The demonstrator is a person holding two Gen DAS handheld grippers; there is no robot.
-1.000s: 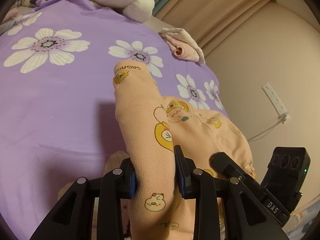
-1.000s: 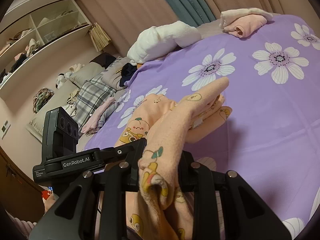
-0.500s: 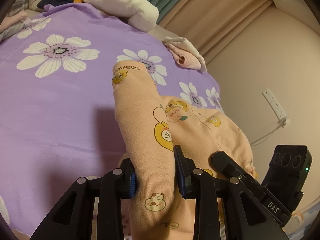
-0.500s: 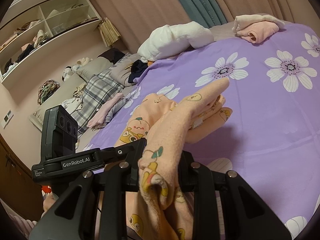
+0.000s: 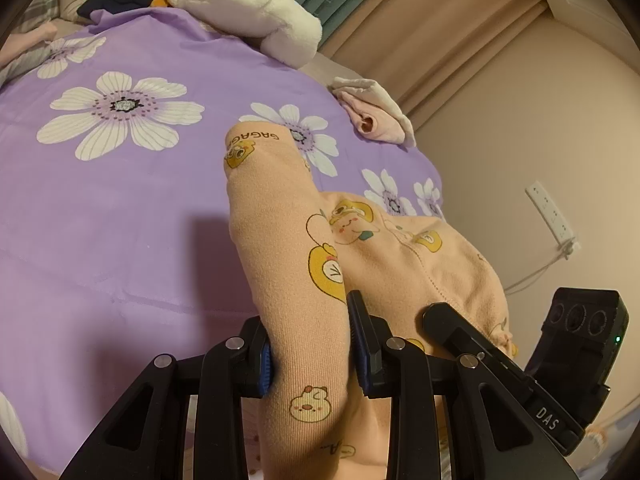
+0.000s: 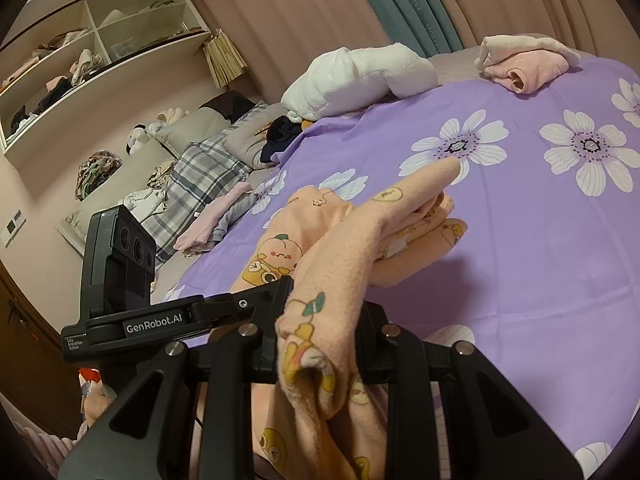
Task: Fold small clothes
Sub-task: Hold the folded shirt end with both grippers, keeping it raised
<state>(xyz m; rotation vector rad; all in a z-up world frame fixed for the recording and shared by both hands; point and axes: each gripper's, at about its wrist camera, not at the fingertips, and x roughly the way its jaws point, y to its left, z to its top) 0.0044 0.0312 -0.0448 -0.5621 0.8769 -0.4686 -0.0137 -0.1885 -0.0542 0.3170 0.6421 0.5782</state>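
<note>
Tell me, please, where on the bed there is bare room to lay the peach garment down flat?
The purple flowered sheet lies bare left of the peach garment and beyond it up to the white plush bundle. The folded pink piece fills the far corner; plaid bedding and loose clothes crowd the sheet's far side.

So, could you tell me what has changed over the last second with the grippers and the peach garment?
Both views have slid a little across the purple floral sheet, most of it early on. Nothing was gripped or released: the left gripper and right gripper stay clamped on the peach cartoon-print garment, draped as before.
</note>
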